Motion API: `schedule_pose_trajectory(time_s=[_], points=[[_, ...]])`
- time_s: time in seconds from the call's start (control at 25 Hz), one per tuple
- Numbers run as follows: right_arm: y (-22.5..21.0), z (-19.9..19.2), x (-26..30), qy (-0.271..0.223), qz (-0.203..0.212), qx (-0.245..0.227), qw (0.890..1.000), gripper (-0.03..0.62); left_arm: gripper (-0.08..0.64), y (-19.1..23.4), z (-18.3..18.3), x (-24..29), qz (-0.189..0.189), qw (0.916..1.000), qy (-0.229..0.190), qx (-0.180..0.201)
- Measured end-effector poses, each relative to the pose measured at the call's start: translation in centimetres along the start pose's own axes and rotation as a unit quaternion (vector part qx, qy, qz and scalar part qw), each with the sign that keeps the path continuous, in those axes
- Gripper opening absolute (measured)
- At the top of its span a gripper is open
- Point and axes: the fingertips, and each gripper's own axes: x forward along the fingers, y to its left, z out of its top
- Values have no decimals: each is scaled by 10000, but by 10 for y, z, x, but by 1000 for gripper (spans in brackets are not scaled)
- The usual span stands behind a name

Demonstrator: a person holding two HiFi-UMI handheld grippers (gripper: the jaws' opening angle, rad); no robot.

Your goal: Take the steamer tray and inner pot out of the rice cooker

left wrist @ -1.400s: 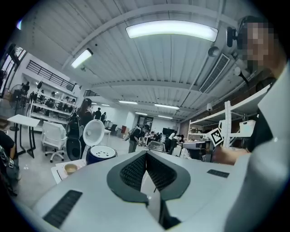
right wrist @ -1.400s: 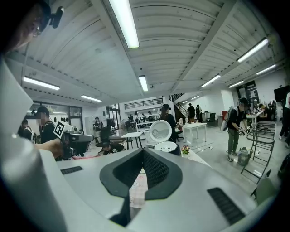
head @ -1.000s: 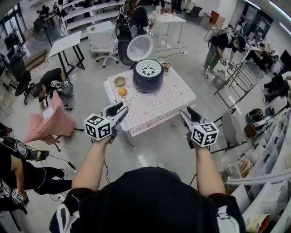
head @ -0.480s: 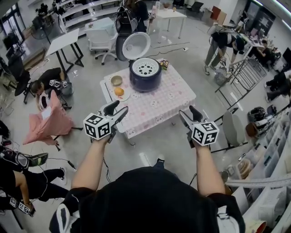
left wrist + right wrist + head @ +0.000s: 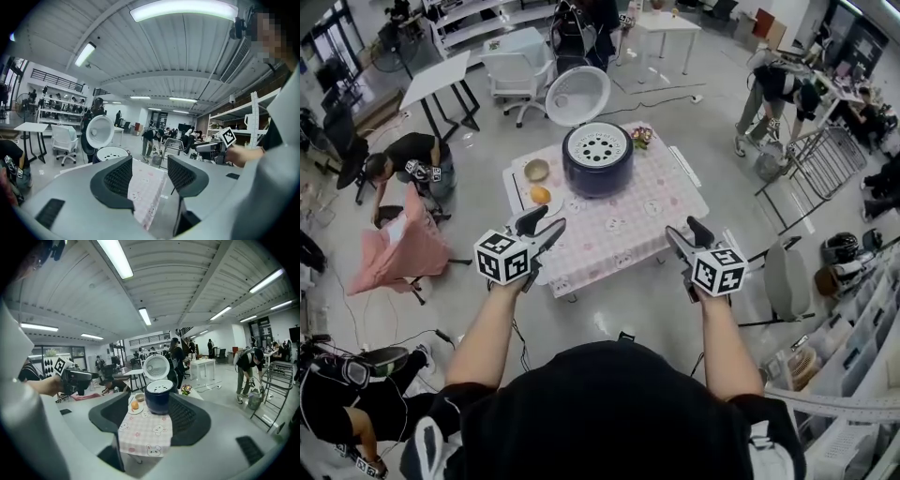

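A dark blue rice cooker [image 5: 597,169] stands at the far side of the pink checked table [image 5: 628,225] with its white lid [image 5: 577,96] swung up. The white perforated steamer tray [image 5: 597,144] sits in its top and hides the inner pot. My left gripper [image 5: 544,221] and right gripper [image 5: 684,230] hover over the floor just short of the table's near edge, well away from the cooker. Both have just been opening and stand open with nothing between their fingers. The right gripper view shows the cooker [image 5: 158,403] and tray [image 5: 159,386] straight ahead, and the left gripper view shows the tray [image 5: 111,153] at left.
On the table left of the cooker are a plate with an orange [image 5: 540,195] and a small bowl [image 5: 536,170]; a small bouquet [image 5: 641,137] lies to its right. A pink-draped chair [image 5: 398,248] stands left and a wire rack [image 5: 811,164] right. People work around the room.
Both grippers have moved forward and now sit closer to the table's near edge. The whole view has shifted with the walking person.
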Motion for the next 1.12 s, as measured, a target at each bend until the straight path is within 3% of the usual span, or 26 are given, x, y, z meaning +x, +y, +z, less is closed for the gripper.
schedule_pose_trajectory(time_s=[0.4,1.12], points=[[-55,9,47,251,321,-67,9991,282,244,9,10,64,215,9997,9,-102],[-100,29,90,421,808,-147,9957,288,246,20,17,102,677,9974,39,-227]])
